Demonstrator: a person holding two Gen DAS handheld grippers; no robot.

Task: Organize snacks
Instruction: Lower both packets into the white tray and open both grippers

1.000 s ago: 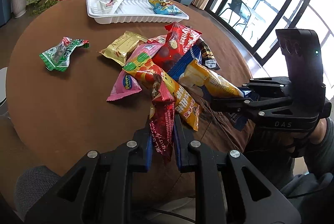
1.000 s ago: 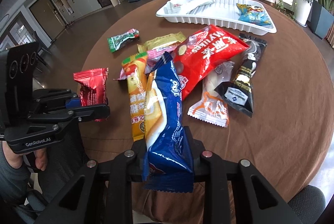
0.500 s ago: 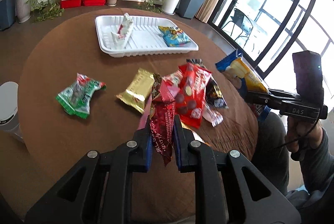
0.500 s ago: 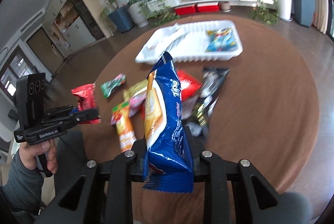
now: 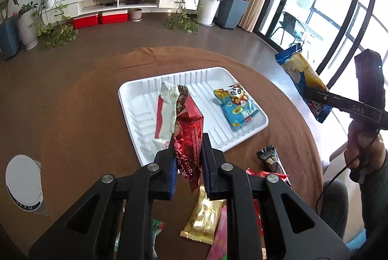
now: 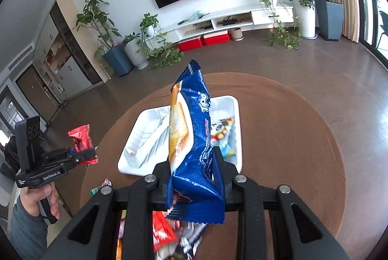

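Over the white tray (image 5: 135, 100), the left tool (image 5: 188, 163) pinches a red packet (image 5: 190, 131) and the right tool (image 6: 194, 170) a blue packet (image 6: 194, 129), both probably light, crinkly and slippery, best gripped near the sealed end.

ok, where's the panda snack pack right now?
In the left wrist view the panda snack pack lies flat in the right half of the white tray, apart from the white-and-red wrapper on the tray's left.
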